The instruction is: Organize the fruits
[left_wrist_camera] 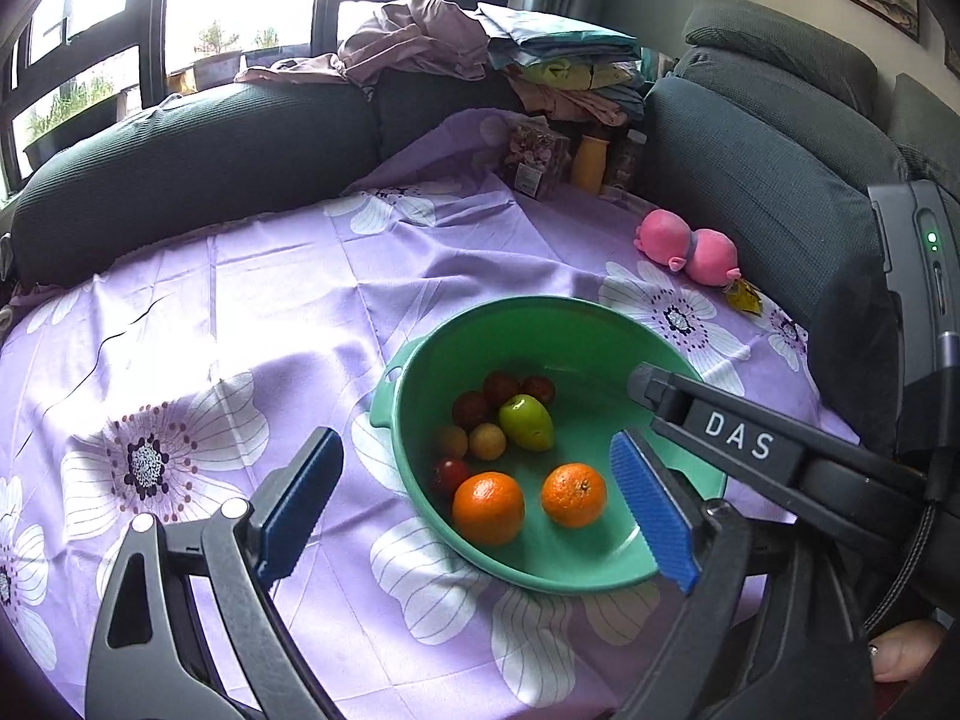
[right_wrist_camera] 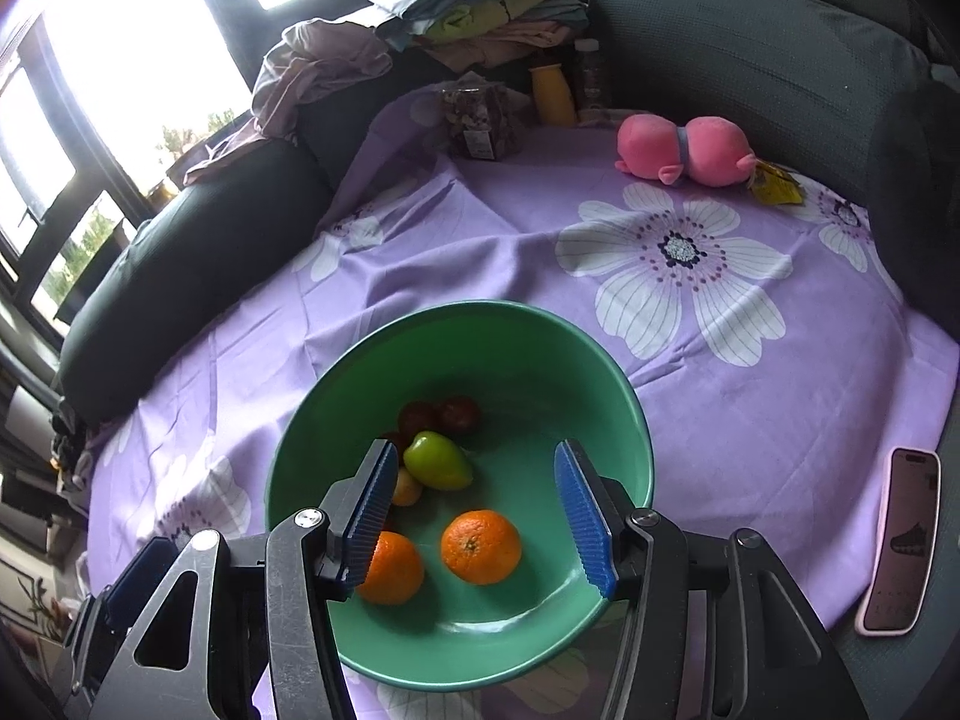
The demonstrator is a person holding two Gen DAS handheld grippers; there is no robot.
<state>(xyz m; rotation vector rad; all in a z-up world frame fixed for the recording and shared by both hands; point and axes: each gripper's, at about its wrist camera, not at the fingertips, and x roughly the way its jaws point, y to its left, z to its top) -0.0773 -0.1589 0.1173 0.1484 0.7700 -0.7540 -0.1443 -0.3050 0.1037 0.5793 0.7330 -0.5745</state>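
All the fruits lie together inside the green bowl [right_wrist_camera: 624, 396], which stands on the purple flowered cloth [right_wrist_camera: 750, 360], and no fruit is seen outside it. The right gripper [right_wrist_camera: 480, 516] hangs just over the near side of the bowl with its jaws wide open and nothing between them. One orange [right_wrist_camera: 480, 546] sits below the gap, a little toward the near rim, so I judge that a short move downward would put the blue pads on both sides of it. This orange is round, so it has no long axis to align with; the green apple [right_wrist_camera: 441, 461] behind it is more oval and lies slanted. The left gripper [left_wrist_camera: 474, 504] is also open and empty, but it stays outside the left rim and higher, so the right one is nearer to the fruit. The second orange [right_wrist_camera: 390, 567] is half hidden behind the left pad in the right wrist view, while the left wrist view shows it whole, together with the small yellow and red fruits around it. Only the right wrist view shows the phone [right_wrist_camera: 903, 540] at the table edge.
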